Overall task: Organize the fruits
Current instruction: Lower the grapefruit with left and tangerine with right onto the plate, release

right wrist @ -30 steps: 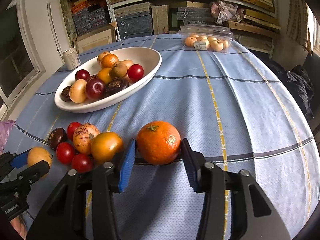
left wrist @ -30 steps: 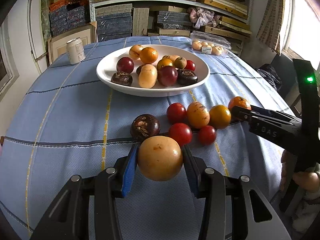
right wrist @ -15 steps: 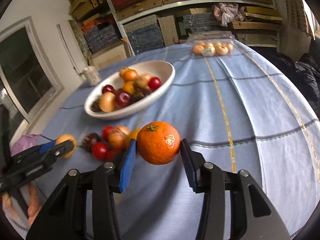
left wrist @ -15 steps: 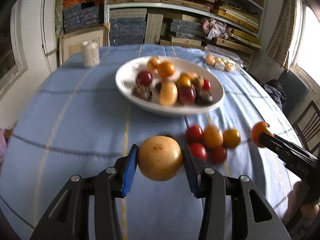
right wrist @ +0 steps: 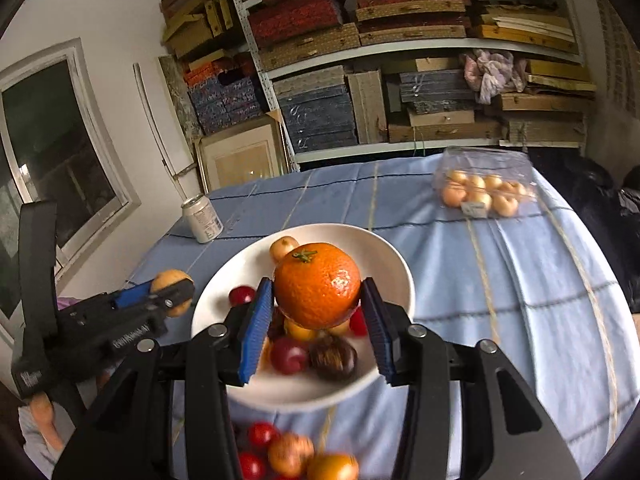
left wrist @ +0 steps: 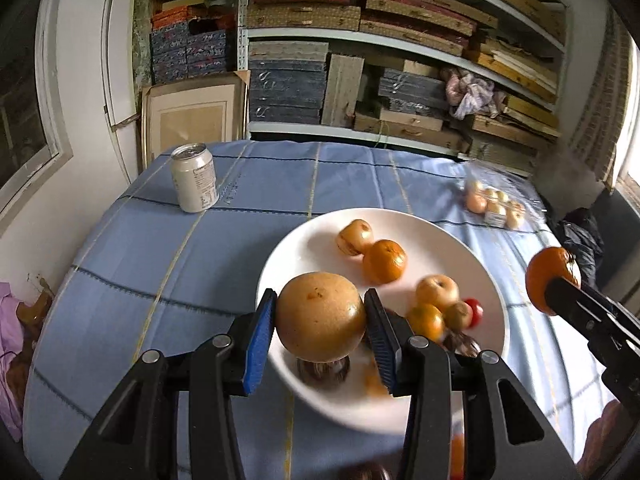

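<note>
Fingers of my left gripper (left wrist: 320, 334) pinch a round yellow-brown fruit (left wrist: 320, 316) between their blue pads, low in the middle of the left wrist view, in front of the white plate (left wrist: 296, 252). Fingers of my right gripper (right wrist: 316, 316) pinch an orange (right wrist: 317, 284) the same way, at the centre of the right wrist view, also in front of that plate.

On the plate lie more fruits: another orange (left wrist: 384, 261), pale yellow ones, dark red ones and a dark brown one (right wrist: 333, 357), partly blurred. Along the bottom edge of the right wrist view a small cluster of red and orange fruits (right wrist: 288, 454) sits on the blue-clothed bench (left wrist: 160, 264).

At the upper left of the bench stands a drinks can (left wrist: 194, 177); at the upper right lies a clear pack of small pale fruits (right wrist: 482, 196).
</note>
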A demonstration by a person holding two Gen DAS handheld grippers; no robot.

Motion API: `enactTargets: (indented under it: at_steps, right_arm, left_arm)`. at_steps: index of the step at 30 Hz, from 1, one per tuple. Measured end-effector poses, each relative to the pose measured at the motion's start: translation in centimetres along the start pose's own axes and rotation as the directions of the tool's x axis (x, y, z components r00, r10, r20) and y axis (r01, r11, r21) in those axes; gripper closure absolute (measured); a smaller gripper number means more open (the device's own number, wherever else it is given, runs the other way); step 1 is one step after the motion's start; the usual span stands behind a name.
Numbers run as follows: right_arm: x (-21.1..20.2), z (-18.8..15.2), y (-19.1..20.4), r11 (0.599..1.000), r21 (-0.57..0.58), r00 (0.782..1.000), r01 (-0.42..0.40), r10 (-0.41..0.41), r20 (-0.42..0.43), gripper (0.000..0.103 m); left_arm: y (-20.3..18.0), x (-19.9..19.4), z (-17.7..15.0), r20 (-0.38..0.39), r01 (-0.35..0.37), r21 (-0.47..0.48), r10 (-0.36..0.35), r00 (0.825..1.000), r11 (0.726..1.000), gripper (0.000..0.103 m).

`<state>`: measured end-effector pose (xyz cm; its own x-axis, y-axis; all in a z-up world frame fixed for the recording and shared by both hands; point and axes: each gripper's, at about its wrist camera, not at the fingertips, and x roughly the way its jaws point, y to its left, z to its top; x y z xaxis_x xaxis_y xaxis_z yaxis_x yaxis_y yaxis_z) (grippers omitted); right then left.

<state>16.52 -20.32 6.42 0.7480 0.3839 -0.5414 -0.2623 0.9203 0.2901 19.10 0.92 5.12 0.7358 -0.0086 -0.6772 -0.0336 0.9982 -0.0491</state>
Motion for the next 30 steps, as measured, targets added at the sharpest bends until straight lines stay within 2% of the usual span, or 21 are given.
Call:
enactTargets:
  at_steps: [4,10,19,30]
  right_arm:
    - [3.9,0.8,0.8,0.999,-0.036,0.999,0.011,-0.013,-0.036,0.059]
    - [6.4,-0.2,1.5,0.995,-0.092,0.996,0.031,-0.038,-0.077,0.059]
    - [6.8,-0.9,2.6,0.989,-0.143,0.996,0.040,-0.051,-0.076,0.059]
    - [7.3,-1.1,2.3,0.989,-0.140,0.995,0.044,-0.056,-0.086,0.059]
  left_arm:
    - [0.2,2.9,0.0,-0.030,-0.033,0.007,0.033,0.999,0.999,0.058]
    - [0.6,4.6,-0.5,-0.047,-0.069,0.018,0.069,0.996,0.997,0.058]
    - [0.8,4.6,-0.6,-0.044,-0.074,0.017,0.074,0.996,0.997,0.058]
    - [0.0,4.9,-1.0,-0.040,-0.083,0.050,0.085,0.996,0.995,0.058]
